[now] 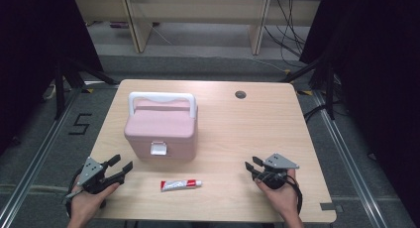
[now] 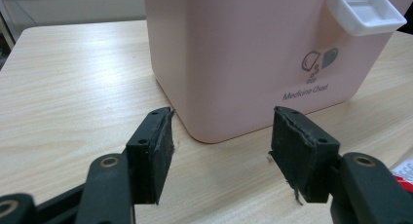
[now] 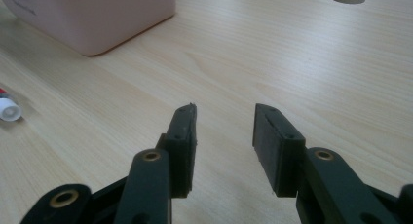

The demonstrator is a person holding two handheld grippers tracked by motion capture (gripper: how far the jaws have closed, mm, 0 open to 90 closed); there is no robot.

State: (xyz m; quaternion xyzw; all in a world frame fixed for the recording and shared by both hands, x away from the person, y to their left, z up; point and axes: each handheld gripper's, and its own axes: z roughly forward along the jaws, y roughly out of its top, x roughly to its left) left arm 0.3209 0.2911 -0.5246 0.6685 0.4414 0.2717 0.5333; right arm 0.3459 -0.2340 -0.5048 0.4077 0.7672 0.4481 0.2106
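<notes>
Pink medicine chest [image 1: 159,130] taken as landmark, standing upright on the wooden bench [image 1: 237,134], left of the bench's middle. Lid down, white handle [image 1: 162,100] folded back over the far edge of the lid, white latch [image 1: 158,148] on the near face swung up and outward, seen up close as a white flap [image 2: 366,12] in the left gripper view. Grey pill emblem and the words "Medicine Chest" printed on the near face below that latch.

Small white tube [image 1: 181,185] with red print lying flat on the bench just in front of the chest, slightly right of the latch, white cap [image 3: 9,109] pointing right. Apart from the chest, touching neither tool.

Left tool [image 1: 122,169] held low in front of the chest's near left corner, pointing toward that corner, close but not touching. Jaws spread wide, nothing between the black pads [image 2: 159,151], bare bench under them.

Right tool [image 1: 250,168] well to the right of the chest and of the tube, near the front of the bench, pointing leftward. Jaws likewise apart, pads [image 3: 184,146] clear, nothing gripped.

Round cable hole [image 1: 240,94] in the bench far to the right of the chest's handle, near the back edge. Hand [image 1: 91,200] behind each tool, coming in from the near edge.
</notes>
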